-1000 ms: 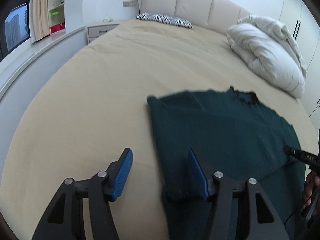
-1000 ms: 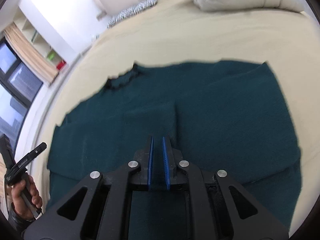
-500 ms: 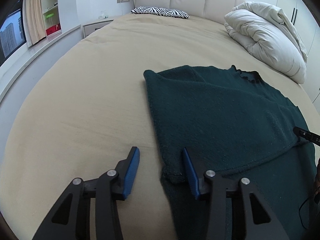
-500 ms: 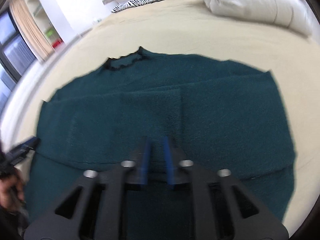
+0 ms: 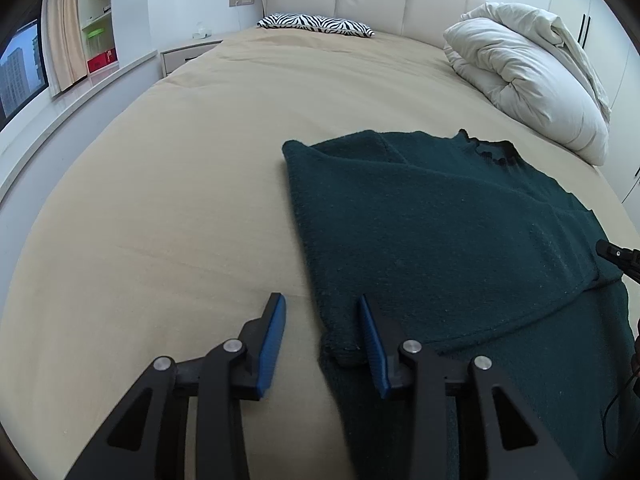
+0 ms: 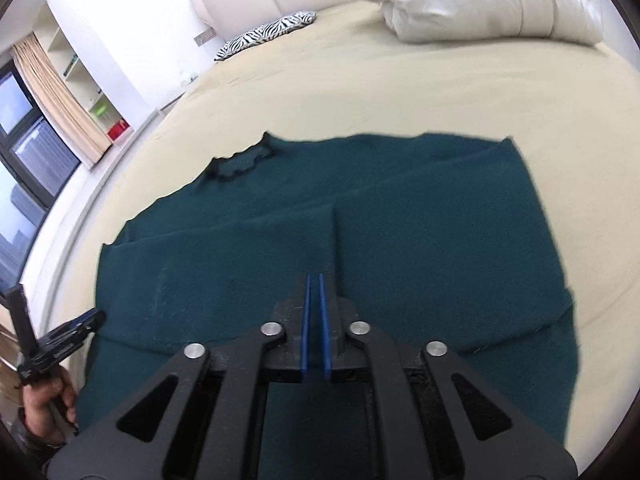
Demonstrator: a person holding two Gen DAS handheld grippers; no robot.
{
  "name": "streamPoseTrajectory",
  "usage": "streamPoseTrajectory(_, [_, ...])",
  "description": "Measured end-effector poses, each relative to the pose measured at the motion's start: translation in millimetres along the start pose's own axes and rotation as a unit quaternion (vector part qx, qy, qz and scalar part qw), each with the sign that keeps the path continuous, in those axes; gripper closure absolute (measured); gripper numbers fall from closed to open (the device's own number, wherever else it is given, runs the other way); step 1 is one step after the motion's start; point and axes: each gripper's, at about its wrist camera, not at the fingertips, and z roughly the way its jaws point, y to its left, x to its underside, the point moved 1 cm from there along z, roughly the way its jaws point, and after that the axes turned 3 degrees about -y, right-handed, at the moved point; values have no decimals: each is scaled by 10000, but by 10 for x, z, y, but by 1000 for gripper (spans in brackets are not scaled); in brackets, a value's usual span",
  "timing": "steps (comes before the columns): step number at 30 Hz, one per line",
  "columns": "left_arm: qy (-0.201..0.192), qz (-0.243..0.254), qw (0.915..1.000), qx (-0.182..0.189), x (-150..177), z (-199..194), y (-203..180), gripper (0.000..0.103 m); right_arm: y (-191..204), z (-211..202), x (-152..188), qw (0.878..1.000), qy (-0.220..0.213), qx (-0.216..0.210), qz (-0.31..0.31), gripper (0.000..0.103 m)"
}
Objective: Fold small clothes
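Note:
A dark green knitted sweater (image 5: 440, 216) lies flat on the beige bed (image 5: 180, 200), sleeves folded in across the body; it also shows in the right wrist view (image 6: 380, 220). My left gripper (image 5: 322, 304) is open, its jaws either side of the sweater's left edge at the folded sleeve corner, low over the bed. My right gripper (image 6: 315, 280) is shut and empty, hovering above the sweater's middle near the sleeve cuff edge. The black neckline (image 6: 244, 162) points toward the headboard.
A white bundled duvet (image 5: 528, 72) lies at the far right of the bed, a zebra-pattern pillow (image 5: 316, 24) by the headboard. A nightstand (image 5: 188, 50) and window ledge are to the left. The other gripper's tip (image 5: 618, 258) shows at the right edge.
My left gripper narrowed its opening and settled lower around the sweater's left edge. My right gripper, still shut, lifted and swung slightly over the sweater.

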Motion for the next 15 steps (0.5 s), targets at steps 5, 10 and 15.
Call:
streamPoseTrajectory(5, [4,-6,10000,9,0,0,-5,62,2,213,-50,9993,362,74,9,94])
streamPoseTrajectory(10, [4,-7,10000,20,-3,3,1,61,-9,231,-11,9993,350,-39,148,74])
streamPoseTrajectory(15, [0,-5,10000,23,-4,2,5,61,-21,188,0,9997,184,-110,148,42])
